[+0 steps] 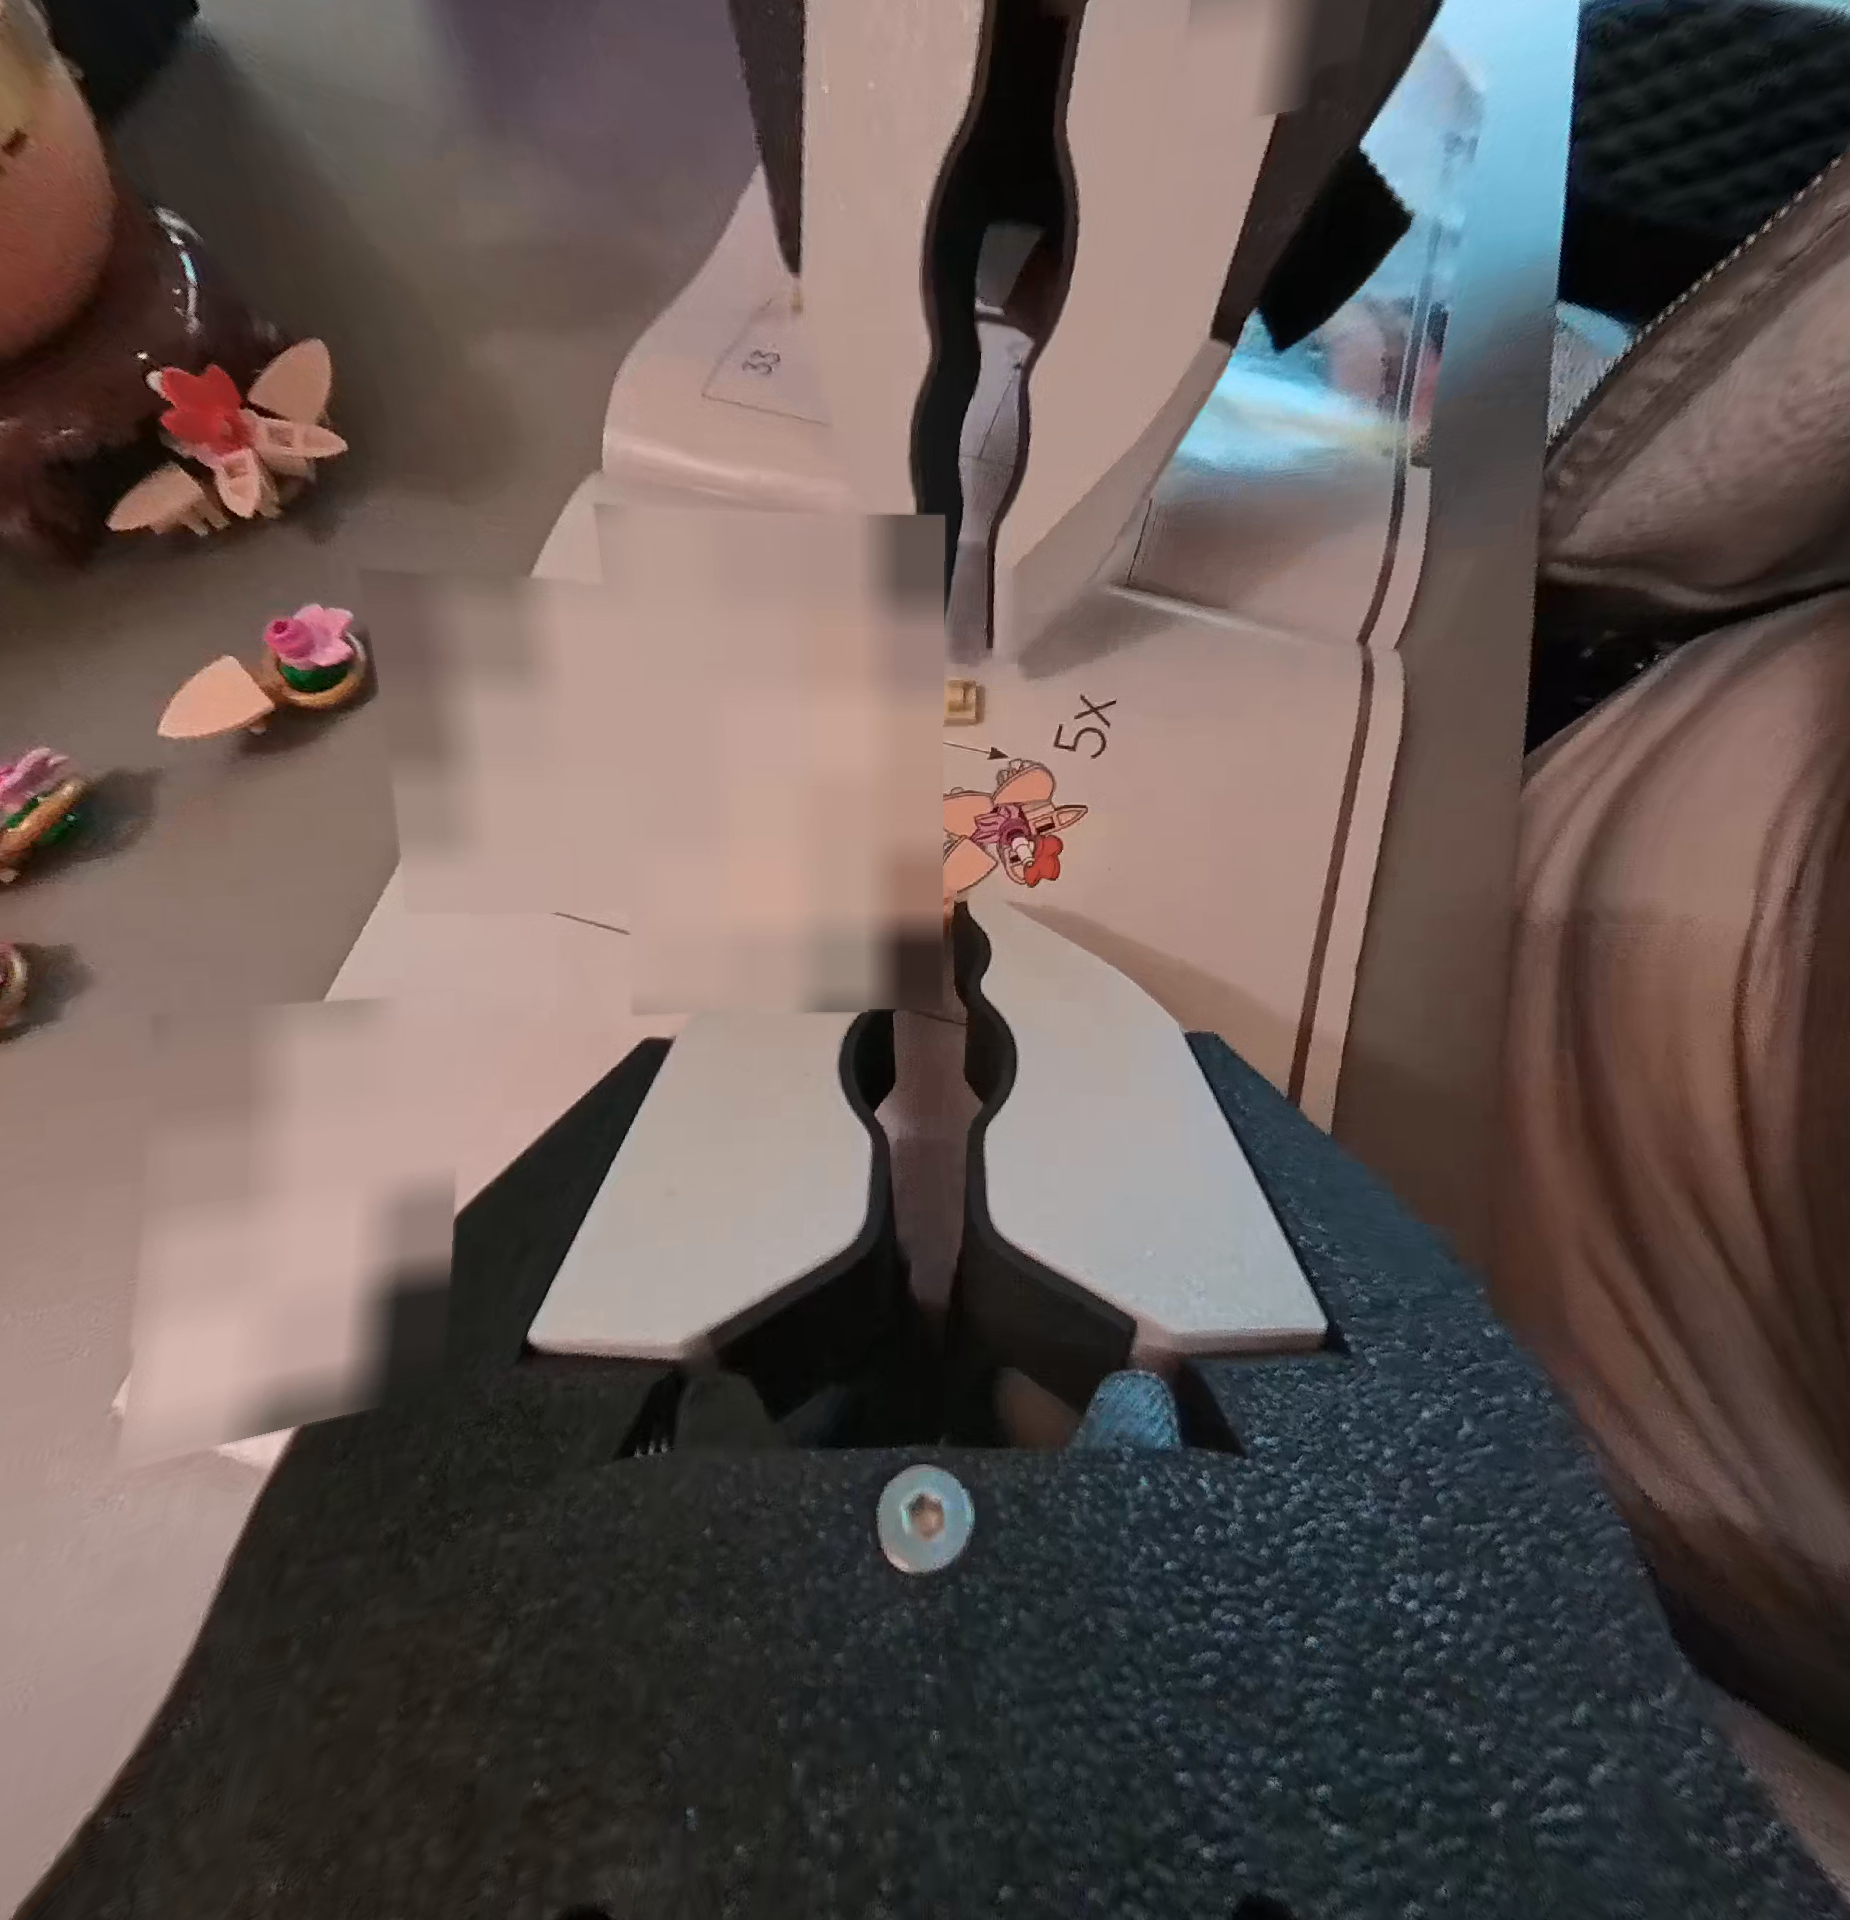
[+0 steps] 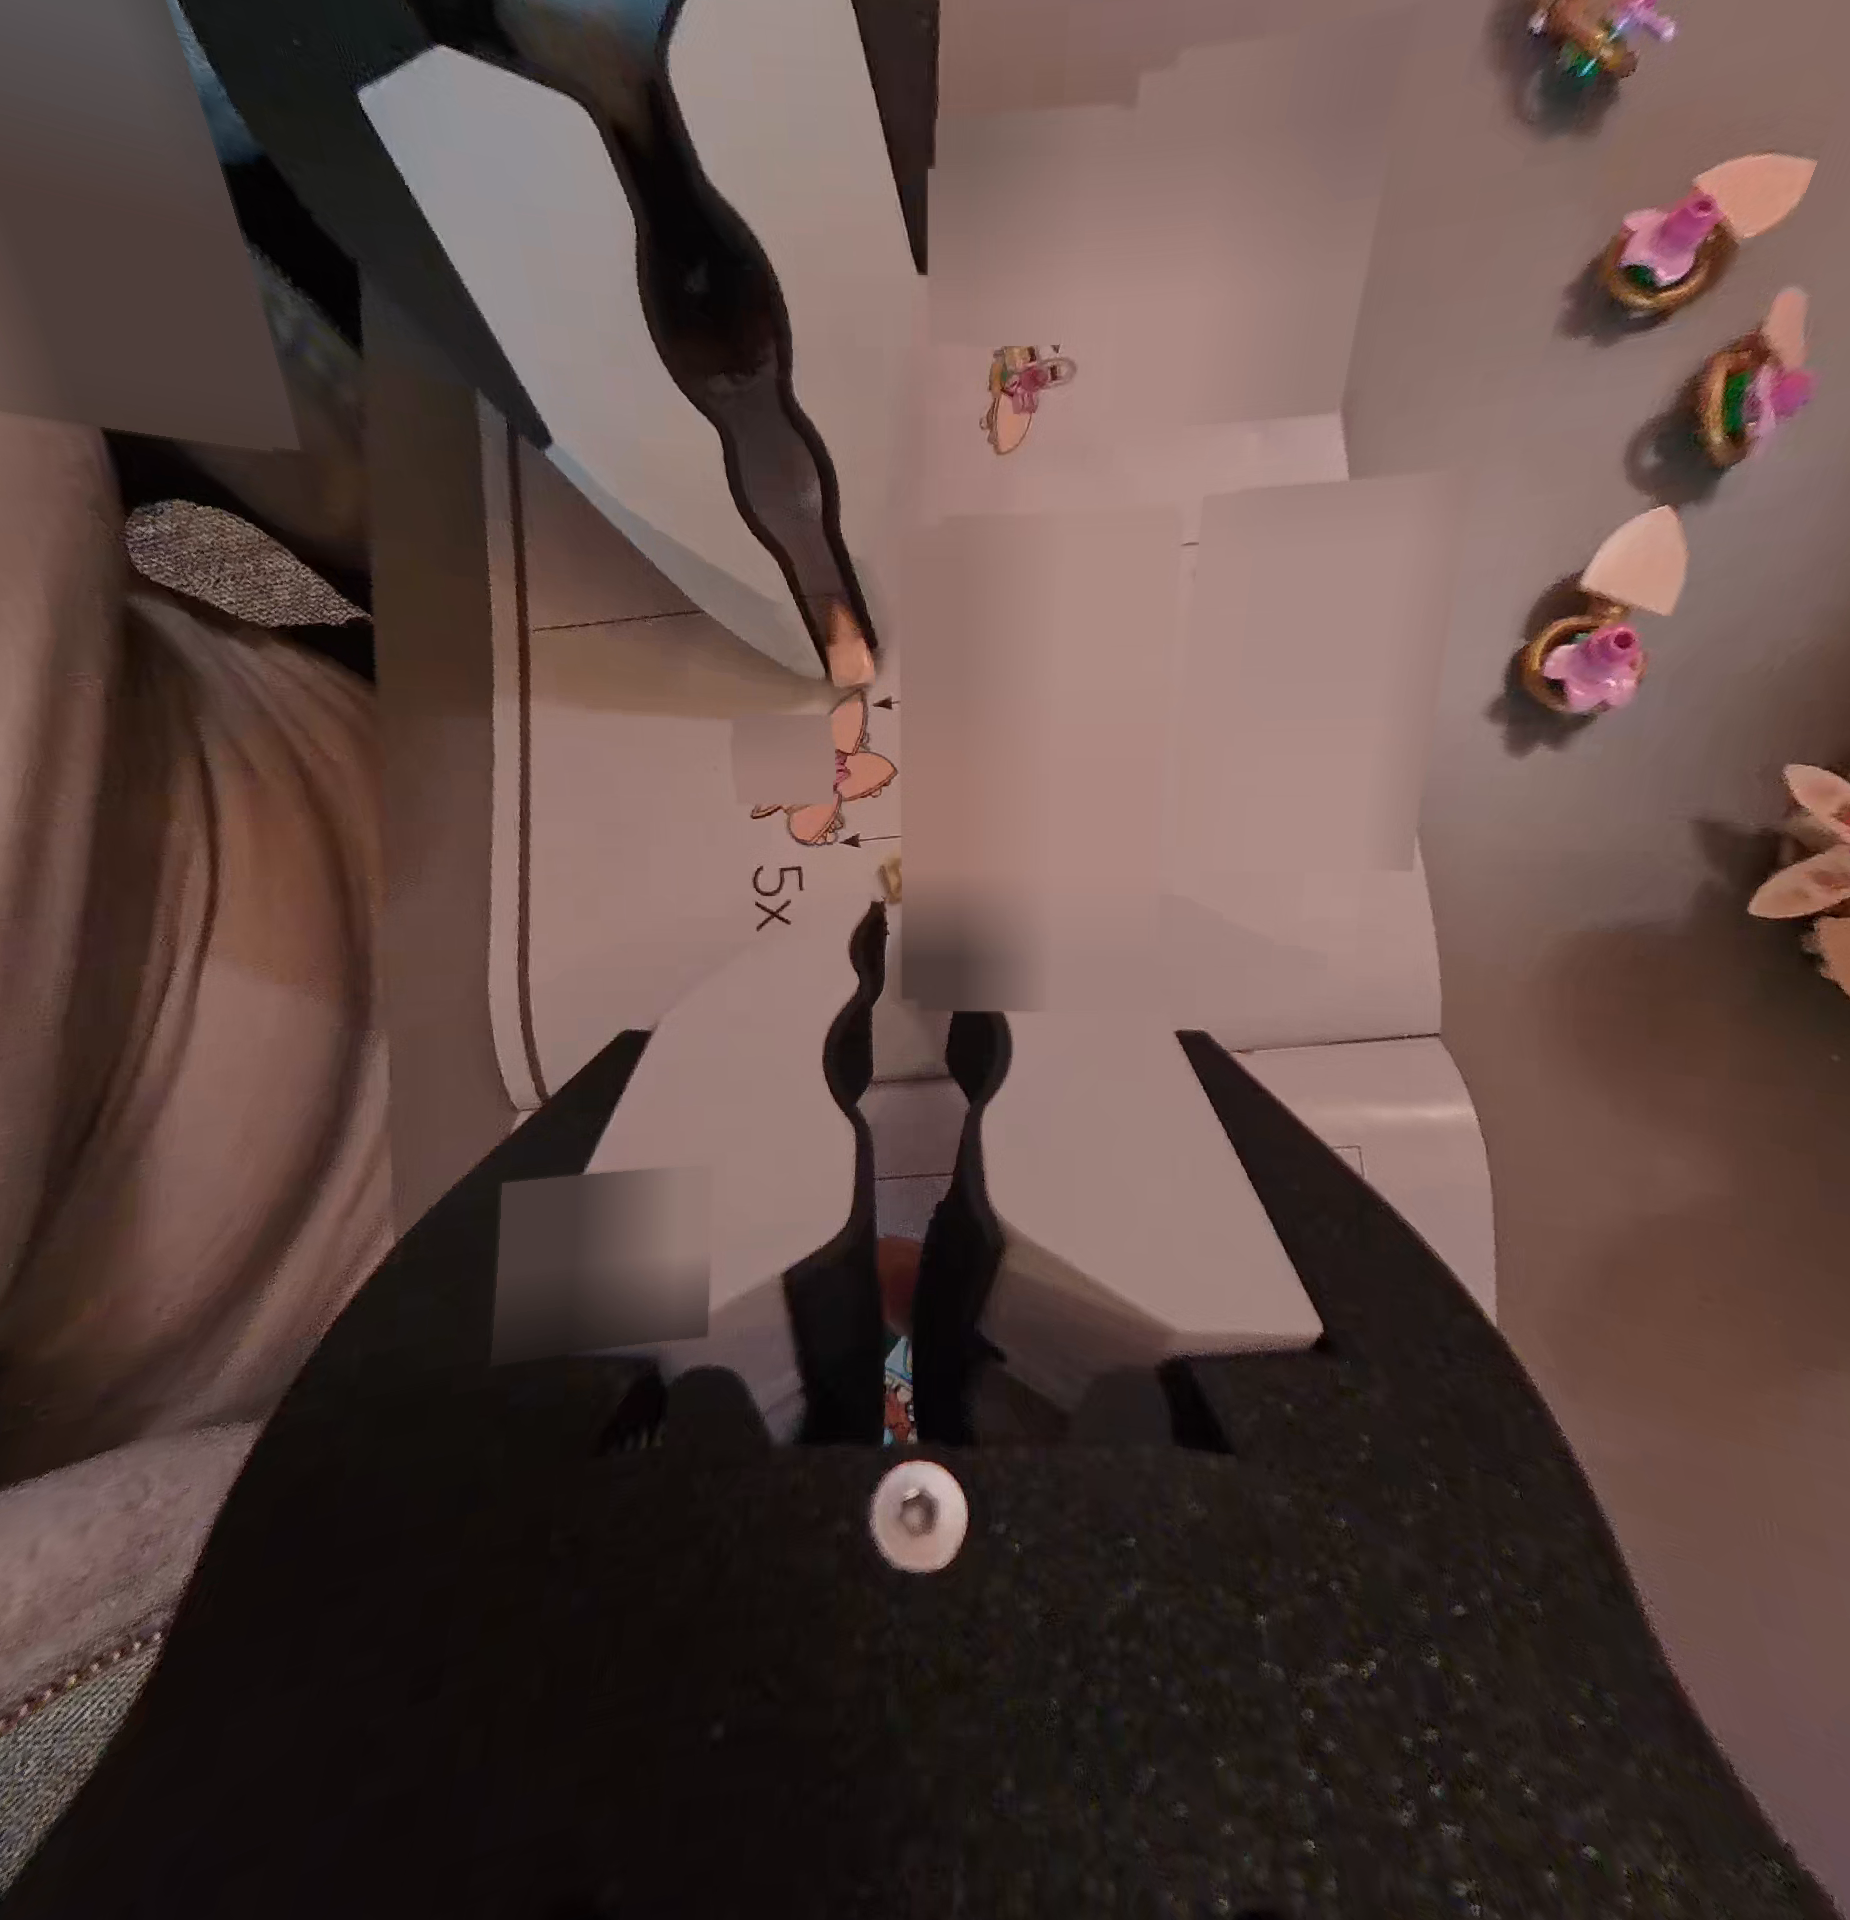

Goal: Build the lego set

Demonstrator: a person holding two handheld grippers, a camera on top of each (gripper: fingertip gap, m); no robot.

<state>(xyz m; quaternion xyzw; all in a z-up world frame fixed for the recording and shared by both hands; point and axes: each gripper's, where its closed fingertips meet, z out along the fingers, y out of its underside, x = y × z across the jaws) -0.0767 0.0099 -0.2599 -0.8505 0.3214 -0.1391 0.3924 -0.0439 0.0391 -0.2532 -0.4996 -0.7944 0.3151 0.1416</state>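
Observation:
An open instruction booklet lies on the grey table, and both grippers meet over it. My left gripper has its tips partly hidden by a blur patch. The right wrist view shows it coming in from the upper left, shut on a small beige piece. My right gripper points at the page, with one fingertip blurred over. A small tan square piece sits right at its tips. In the left wrist view this gripper comes down from the top with its narrow tips on that piece.
Several small flower builds with pink blossoms, gold rings and beige petals lie on the table. A bigger one with a red flower lies beside a brown object. A person's clothed body borders the booklet.

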